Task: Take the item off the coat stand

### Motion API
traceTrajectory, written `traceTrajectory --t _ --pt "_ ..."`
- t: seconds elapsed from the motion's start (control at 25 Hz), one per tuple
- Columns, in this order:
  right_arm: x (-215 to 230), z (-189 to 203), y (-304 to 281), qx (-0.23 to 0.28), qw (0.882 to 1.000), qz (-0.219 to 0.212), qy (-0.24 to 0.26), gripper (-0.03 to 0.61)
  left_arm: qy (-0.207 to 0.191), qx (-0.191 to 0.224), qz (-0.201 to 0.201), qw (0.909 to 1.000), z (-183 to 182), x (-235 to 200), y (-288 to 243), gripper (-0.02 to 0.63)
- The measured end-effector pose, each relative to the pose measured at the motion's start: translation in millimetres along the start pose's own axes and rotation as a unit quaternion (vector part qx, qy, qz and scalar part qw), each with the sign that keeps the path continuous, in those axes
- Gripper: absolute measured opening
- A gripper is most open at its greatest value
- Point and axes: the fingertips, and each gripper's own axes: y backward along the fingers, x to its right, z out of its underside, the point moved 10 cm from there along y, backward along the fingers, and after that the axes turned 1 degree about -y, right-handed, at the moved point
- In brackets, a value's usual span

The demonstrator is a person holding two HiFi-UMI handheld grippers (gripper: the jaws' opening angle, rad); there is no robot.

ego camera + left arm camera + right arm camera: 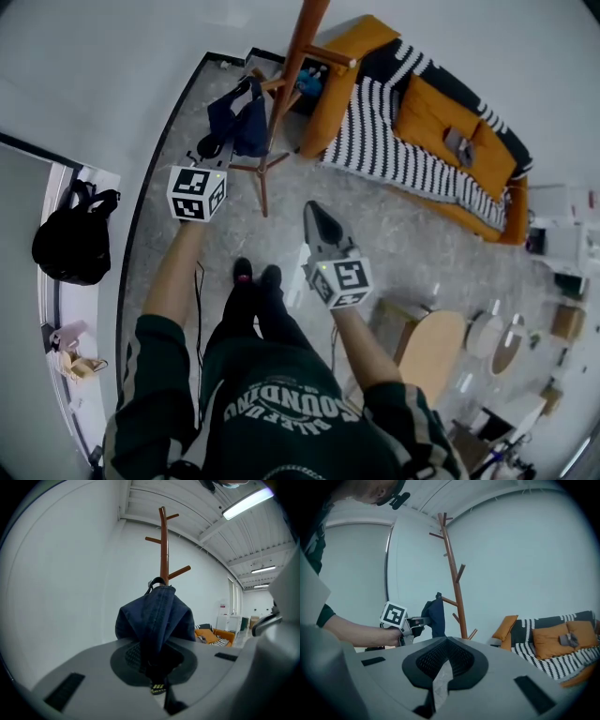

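Clamps dark blue garment (157, 616) in left hand-held gripper (157, 674), upper left of centre in head view, just beside coat stand (163, 545). Holds right hand-held gripper (317, 214) closed and empty, mid-frame.

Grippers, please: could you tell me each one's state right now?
Left gripper: shut on the dark blue garment.
Right gripper: shut, empty.

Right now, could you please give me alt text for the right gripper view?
The left gripper is shut on a dark blue garment beside a wooden coat stand against a pale wall. An orange sofa with a striped blanket stands at the right, and the empty right gripper fills the foreground.
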Motion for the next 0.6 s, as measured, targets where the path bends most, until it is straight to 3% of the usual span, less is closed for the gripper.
traceTrajectory --t 0.6 --pt "3.0 -44.8 2.3 0.06 0.998 -0.008 0.01 -0.002 0.0 -0.005 -0.006 1.0 -21.6 9.0 50.4 0.006"
